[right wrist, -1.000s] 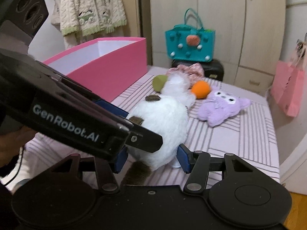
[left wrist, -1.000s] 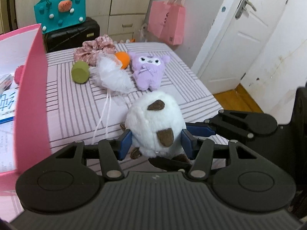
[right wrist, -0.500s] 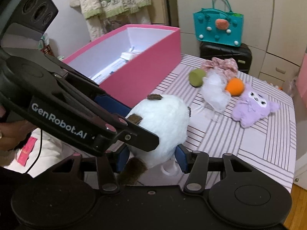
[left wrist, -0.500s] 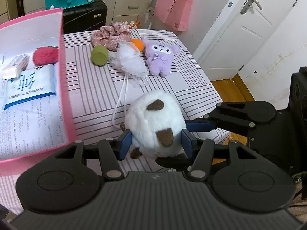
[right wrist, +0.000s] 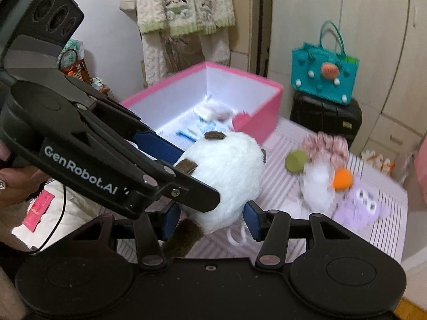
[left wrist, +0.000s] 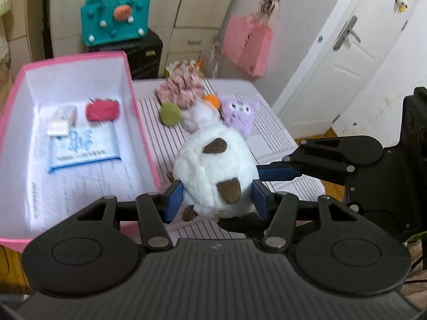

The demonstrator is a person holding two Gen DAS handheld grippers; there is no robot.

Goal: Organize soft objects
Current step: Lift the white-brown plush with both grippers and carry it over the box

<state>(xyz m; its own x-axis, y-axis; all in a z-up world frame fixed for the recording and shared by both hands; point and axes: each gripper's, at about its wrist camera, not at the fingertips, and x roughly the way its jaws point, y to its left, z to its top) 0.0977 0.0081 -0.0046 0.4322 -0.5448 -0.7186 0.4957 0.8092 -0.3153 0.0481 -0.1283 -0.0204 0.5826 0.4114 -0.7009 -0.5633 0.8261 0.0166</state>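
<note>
A white plush toy (left wrist: 210,170) with brown patches hangs above the striped bed. My left gripper (left wrist: 217,200) is shut on its sides. My right gripper (right wrist: 210,221) is shut on the same toy (right wrist: 226,176) from the other side, and its blue finger (left wrist: 277,173) reaches in from the right in the left wrist view. The pink box (left wrist: 141,122) stands open just left of the toy, holding a red fluffy piece (left wrist: 102,110) and a tissue pack (left wrist: 84,149). On the bed behind lie a green cylinder (left wrist: 170,114), a floral scrunchie (left wrist: 181,90), a white puff (left wrist: 198,117), an orange ball (left wrist: 212,101) and a purple plush (left wrist: 238,114).
A teal bag (left wrist: 114,21) sits on a black suitcase (left wrist: 144,50) behind the bed. A pink paper bag (left wrist: 248,45) hangs by the white door (left wrist: 347,61). A person's hand (right wrist: 16,184) holds the left gripper's handle. The bed edge drops off at the right.
Both grippers have risen with the white plush held between them and moved toward the pink box. The box's inside has come into view.
</note>
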